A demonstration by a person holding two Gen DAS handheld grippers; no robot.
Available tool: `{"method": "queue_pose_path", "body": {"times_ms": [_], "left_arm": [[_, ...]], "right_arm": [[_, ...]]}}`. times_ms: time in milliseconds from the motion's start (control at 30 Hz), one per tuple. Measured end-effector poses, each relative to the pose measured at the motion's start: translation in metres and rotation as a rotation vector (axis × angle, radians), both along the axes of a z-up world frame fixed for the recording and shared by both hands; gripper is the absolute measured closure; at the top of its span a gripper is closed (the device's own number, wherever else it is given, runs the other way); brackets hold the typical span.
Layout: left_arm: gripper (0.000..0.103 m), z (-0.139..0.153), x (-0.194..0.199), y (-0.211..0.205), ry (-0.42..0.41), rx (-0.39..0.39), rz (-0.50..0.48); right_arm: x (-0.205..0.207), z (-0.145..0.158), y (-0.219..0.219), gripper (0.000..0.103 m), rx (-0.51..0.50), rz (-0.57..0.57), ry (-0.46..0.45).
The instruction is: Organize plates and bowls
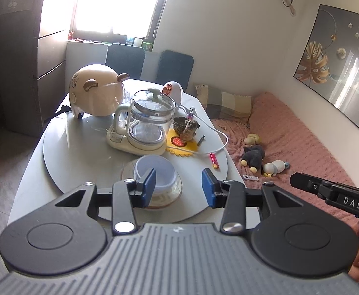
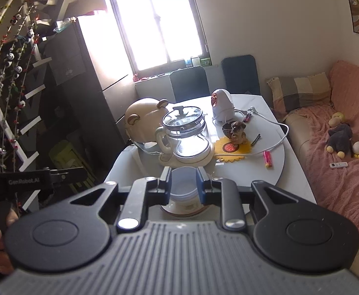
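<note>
- Bowls point(image 1: 158, 174) stand stacked at the near edge of the round turntable point(image 1: 81, 157), a pale plastic one nested in a glass one, on a plate point(image 1: 130, 169); the same stack point(image 2: 183, 191) shows in the right wrist view.
- Left gripper point(image 1: 178, 188) hovers above the table point(image 1: 24, 191) with jaws apart and nothing between the blue pads; the stack sits just beyond its left finger point(image 1: 148, 183).
- Right gripper point(image 2: 184, 184) has its jaws narrow, framing the stack from above; whether the pads touch it I cannot tell.
- Glass kettle point(image 1: 152, 120) on its base lies at 12 o'clock from the stack, the bear-eared helmet point(image 1: 96, 93) at 11.
- Red lighter point(image 1: 214, 161) lies at 2 o'clock, near the white cable point(image 1: 218, 135).
</note>
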State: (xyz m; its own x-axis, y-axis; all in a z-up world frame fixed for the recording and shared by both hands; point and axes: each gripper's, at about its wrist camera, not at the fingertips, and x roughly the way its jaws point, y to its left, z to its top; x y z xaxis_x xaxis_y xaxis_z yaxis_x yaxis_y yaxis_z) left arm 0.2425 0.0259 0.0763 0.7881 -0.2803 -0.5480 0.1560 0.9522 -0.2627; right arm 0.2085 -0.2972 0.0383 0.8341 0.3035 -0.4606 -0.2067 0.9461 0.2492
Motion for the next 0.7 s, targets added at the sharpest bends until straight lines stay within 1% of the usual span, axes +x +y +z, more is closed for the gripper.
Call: {"method": "queue_pose_path", "body": {"times_ms": [200, 400, 500, 700], "left_arm": [[0.056, -0.009, -0.041, -0.017, 0.019, -0.006, 0.007], [0.056, -0.016, -0.073, -0.029, 0.045, -0.007, 0.003], [0.056, -0.017, -0.087, -0.032, 0.042, 0.027, 0.011], [0.056, -0.025, -0.101, -0.033, 0.053, 0.025, 0.013]], "right_arm": [[-0.024, -0.006, -0.01, 0.077, 0.007, 0.005, 0.028], [-0.048, -0.014, -0.019, 0.077, 0.001, 0.009, 0.022], [-0.057, -0.021, -0.022, 0.077, -0.002, 0.006, 0.026], [-0.072, -0.033, -0.025, 0.077, -0.017, 0.0, 0.027]]}}
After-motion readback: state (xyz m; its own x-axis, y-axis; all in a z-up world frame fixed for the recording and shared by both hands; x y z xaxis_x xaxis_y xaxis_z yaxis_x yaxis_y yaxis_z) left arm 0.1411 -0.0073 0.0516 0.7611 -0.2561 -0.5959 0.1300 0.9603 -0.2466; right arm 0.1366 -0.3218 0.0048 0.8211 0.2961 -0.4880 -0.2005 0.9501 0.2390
